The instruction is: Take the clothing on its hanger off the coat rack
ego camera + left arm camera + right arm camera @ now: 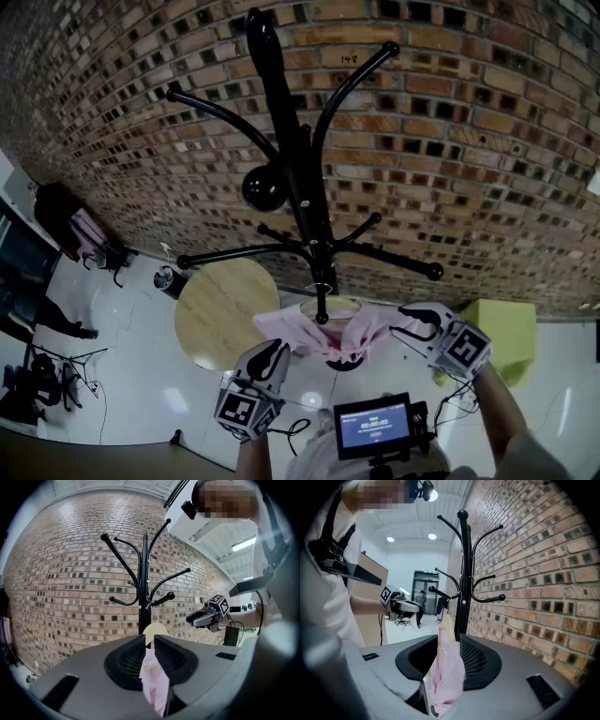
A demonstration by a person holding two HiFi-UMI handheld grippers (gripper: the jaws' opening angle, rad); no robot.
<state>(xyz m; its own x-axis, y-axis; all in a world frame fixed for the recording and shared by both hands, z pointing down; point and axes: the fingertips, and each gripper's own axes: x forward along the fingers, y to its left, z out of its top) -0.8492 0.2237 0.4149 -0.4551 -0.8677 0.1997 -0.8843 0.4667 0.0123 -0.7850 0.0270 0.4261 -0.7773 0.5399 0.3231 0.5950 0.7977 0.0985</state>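
Pink clothing (323, 333) hangs on a pale hanger (154, 631) directly below the black coat rack (300, 187), close in front of its pole. The hanger's thin hook runs up toward one of the rack's lower arms and looks still hung there. Brick wall (487, 141) stands right behind the rack.

Left hand-held gripper (275, 356): comes in from the rack's left side and points slightly below level toward the pole. Its jaws are nearly together, clamped on a fold of the pink cloth at the garment's left edge, which spills down between them in the left gripper view. The forearm reaches forward from the bottom of the head view, with the marker cube facing up.

Right hand-held gripper (412, 325): mirrors it from the rack's right side and tips down a little more. Its jaws pinch the garment's right edge. In the right gripper view the cloth fills the gap between them, with the hanger's end showing just above. The bare forearm is angled inward toward the rack.

The two grippers face each other across the clothing, each visible in the other's view, with the garment spread between them.

Round wooden desk (225, 309) sits on the floor left of the rack's base, a yellow-green block (511, 328) to the right. A small lit screen (375, 427) hangs nearest the person, below the clothing.
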